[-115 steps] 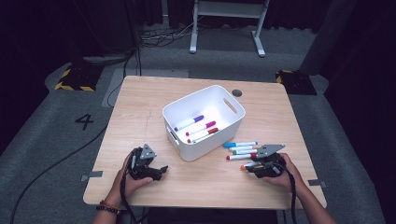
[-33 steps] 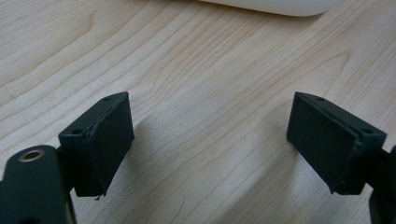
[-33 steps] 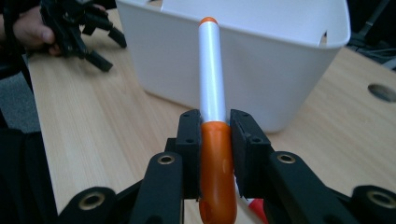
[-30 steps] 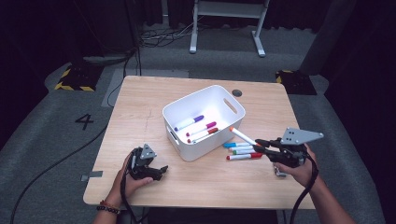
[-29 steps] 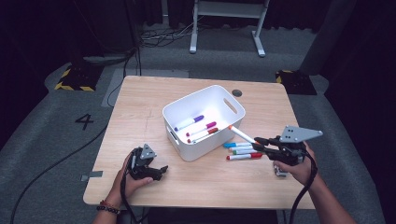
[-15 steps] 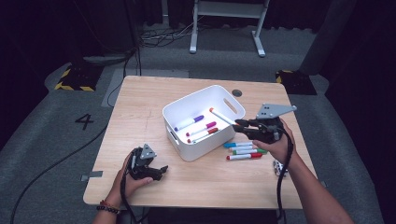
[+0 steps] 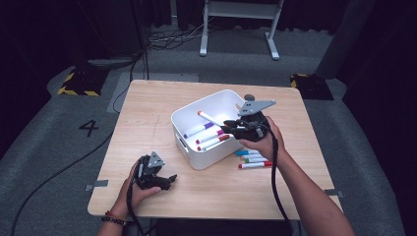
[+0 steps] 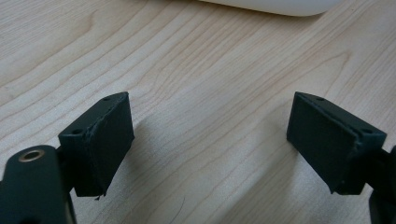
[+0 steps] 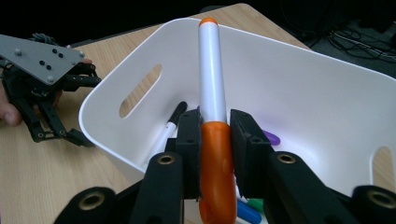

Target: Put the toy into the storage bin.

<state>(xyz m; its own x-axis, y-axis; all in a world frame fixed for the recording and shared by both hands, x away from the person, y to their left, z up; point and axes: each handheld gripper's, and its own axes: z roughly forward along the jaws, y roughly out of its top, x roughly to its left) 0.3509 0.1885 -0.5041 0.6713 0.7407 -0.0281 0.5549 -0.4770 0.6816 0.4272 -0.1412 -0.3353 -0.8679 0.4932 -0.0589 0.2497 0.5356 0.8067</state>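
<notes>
**Orange marker now over the bin**

The right gripper [image 9: 212,154] has its black jaws clamped on the orange cap of a white-barrelled marker pen with an orange cap [image 9: 211,88]. A second ago that pen hung over the loose pens on the table at centre right of the high view; now it hangs inside the rim of the white plastic bin with slot handles [image 7: 184,142], so by my reckoning only the release is left. In the high view the marker's long axis lies near level, its tail end aimed toward the upper left. Three pens [image 7: 253,160] wait on the light wooden table [image 7: 147,108]. The left gripper [image 7: 164,181] rests lower left, jaws wide apart and empty.
</notes>
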